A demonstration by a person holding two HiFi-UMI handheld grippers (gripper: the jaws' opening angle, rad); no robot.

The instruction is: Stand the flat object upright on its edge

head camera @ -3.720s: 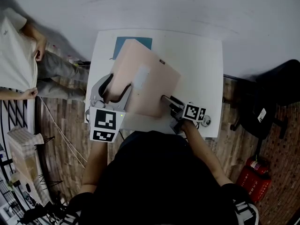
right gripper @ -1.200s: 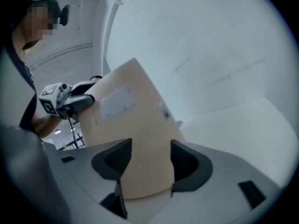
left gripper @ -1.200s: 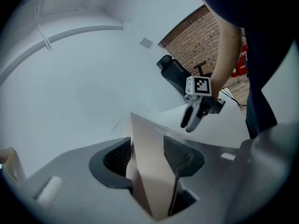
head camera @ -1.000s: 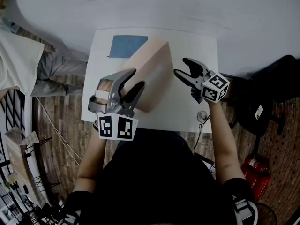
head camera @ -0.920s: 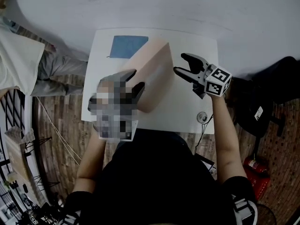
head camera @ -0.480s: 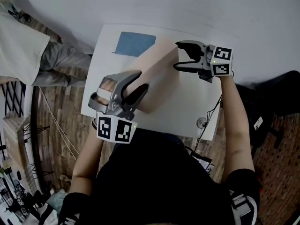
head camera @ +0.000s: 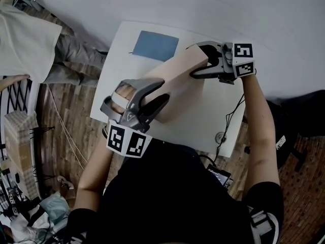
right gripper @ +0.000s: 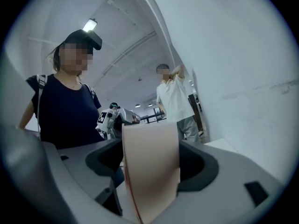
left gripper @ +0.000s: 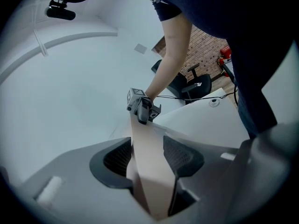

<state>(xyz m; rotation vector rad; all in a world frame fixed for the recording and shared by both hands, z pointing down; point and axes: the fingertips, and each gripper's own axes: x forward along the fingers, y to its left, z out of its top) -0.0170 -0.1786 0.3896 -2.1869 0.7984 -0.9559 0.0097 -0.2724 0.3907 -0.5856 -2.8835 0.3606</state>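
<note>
Two claws meet one pink board point(head camera: 180, 85), which is up on its long edge on the white table point(head camera: 203, 121), leaning a little, with a blue square point(head camera: 155, 46) lying flat near the far left corner. We see the left claw point(head camera: 163, 90) at the near end of the board, pinching it tight between its two pads. At the far right, the right claw point(head camera: 193, 61) has just been opening its jaws, and they are spread wide with the far end of the board between them.
</note>
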